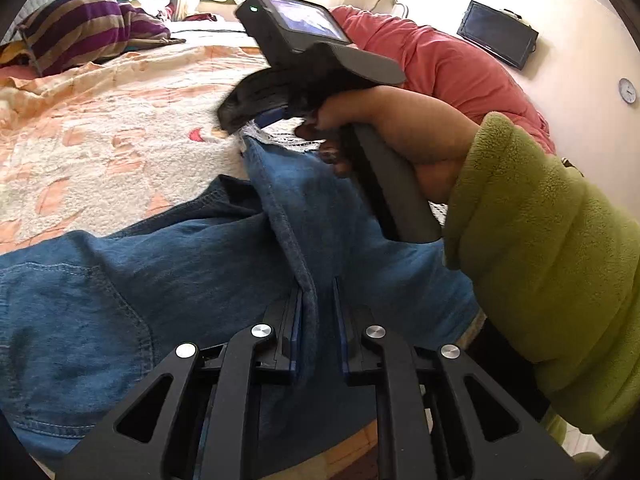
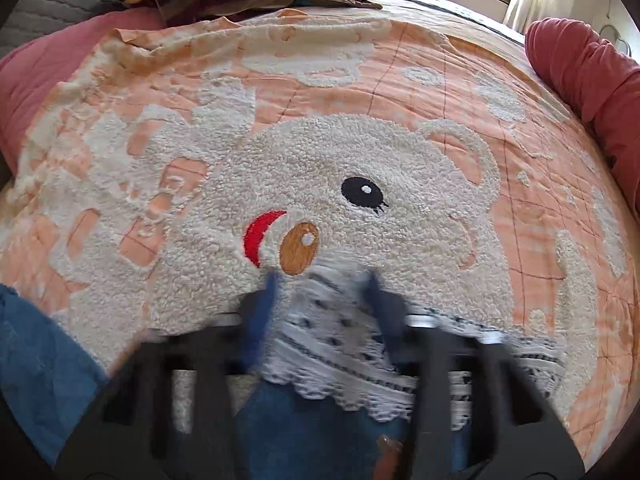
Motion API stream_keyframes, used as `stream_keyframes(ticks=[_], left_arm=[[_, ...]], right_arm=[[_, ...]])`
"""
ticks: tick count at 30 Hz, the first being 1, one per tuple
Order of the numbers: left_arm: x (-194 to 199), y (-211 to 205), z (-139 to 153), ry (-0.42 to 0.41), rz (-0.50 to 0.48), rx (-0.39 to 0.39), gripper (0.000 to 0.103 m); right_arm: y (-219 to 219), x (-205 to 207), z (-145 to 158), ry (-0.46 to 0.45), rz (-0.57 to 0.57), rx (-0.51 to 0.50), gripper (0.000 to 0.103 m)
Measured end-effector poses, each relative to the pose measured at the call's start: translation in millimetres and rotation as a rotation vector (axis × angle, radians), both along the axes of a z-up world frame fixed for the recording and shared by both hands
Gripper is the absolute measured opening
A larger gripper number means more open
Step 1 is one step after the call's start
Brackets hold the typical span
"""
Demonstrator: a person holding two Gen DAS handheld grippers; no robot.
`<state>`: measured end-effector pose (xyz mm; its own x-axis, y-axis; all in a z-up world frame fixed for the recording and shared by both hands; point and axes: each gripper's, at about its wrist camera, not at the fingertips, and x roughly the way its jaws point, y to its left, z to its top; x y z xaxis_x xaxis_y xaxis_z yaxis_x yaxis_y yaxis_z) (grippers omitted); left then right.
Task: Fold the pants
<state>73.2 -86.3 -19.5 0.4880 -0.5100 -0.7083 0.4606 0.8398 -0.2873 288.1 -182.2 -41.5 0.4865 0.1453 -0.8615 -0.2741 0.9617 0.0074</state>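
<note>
Blue jeans lie crumpled on a peach bedspread with a fleecy bear. My left gripper is shut on a raised ridge of denim that runs up between its blue pads. A hand in a green fleece sleeve holds my right gripper farther up the same leg, where it pinches the white lace hem. In the blurred right wrist view the lace hem fills the space between the right gripper fingers, with denim below it.
A purple striped blanket is heaped at the far left of the bed. A red bolster runs along the right side. A dark screen and a round clock hang on the wall behind.
</note>
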Motion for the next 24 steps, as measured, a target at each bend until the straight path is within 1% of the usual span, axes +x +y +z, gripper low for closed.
stream_keyframes(ticks=[2, 6, 10, 11, 13, 14, 18, 22, 24], left_arm=[[2, 4, -1, 0.004, 0.01, -0.003, 0.013], [8, 10, -5, 0.015, 0.036, -0.003, 0.013], [9, 16, -5, -0.001, 0.066, 0.021, 0.013], [9, 17, -3, -0.012, 0.071, 0.028, 0.011], [6, 18, 2, -0.033, 0.073, 0.035, 0.003], [6, 19, 4, -0.044, 0.069, 0.035, 0.003], [-5, 14, 14, -0.103, 0.035, 0.061, 0.003], [-21, 9, 19, -0.122, -0.011, 0.068, 0.003], [-28, 7, 21, -0.14, -0.029, 0.081, 0.003]], right_arm=[[-7, -4, 6, -0.03, 0.004, 0.025, 0.006], [-40, -23, 34, -0.105, -0.034, 0.093, 0.005], [-92, -61, 69, -0.187, -0.094, 0.182, 0.005], [-104, -72, 75, -0.204, -0.109, 0.196, 0.005], [-131, -97, 85, -0.234, -0.149, 0.219, 0.005], [-145, -109, 88, -0.244, -0.169, 0.234, 0.005], [-184, -159, 87, -0.241, -0.232, 0.3, 0.005], [-206, -213, 79, -0.233, -0.267, 0.311, 0.005], [-212, -231, 76, -0.224, -0.273, 0.319, 0.005]])
